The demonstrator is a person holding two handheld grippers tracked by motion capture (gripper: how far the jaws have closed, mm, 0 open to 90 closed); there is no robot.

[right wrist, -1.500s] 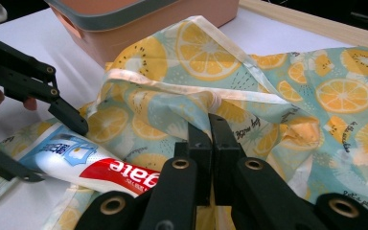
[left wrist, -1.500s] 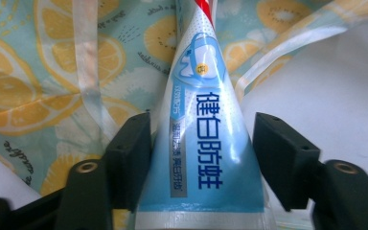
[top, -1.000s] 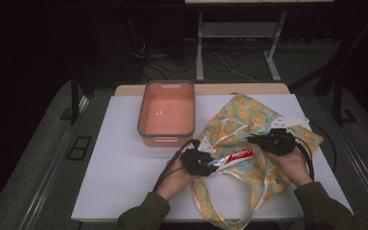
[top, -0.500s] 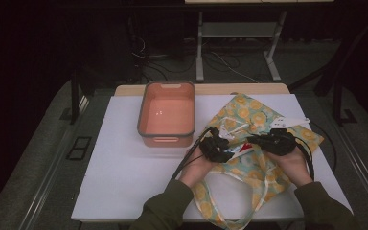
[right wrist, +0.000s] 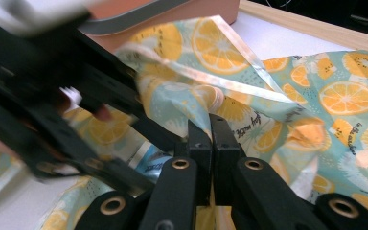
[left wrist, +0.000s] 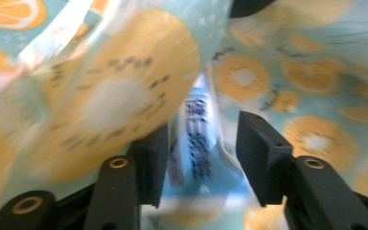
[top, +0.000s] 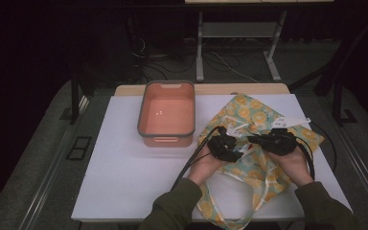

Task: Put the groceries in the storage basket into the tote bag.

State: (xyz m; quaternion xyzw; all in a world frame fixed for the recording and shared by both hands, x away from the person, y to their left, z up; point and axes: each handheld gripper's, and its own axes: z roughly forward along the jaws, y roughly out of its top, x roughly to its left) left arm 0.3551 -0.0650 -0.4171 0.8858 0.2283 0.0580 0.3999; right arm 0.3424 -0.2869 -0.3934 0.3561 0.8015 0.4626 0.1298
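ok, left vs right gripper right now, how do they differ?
The left gripper has its jaws apart, just opening, with a blue-printed tube standing loose between them inside the bag. The right gripper has its jaws shut on the bag's fabric edge, holding the mouth open. The left points into the bag; the right sits at its rim. Both are black, two-jawed and hand-held, close together over the bag.

The left gripper (top: 226, 147) now sits further right in the high view than a second ago, at the lower middle of the frame, close beside the right gripper (top: 273, 142) at the mouth of the fruit-print bag (top: 263, 115). The red-and-white tube that lay in plain sight between the grippers is now tucked inside the bag. The left gripper's jaws have just been opening, with a blue-and-white tube (left wrist: 197, 143) standing loose between them in the left gripper view.
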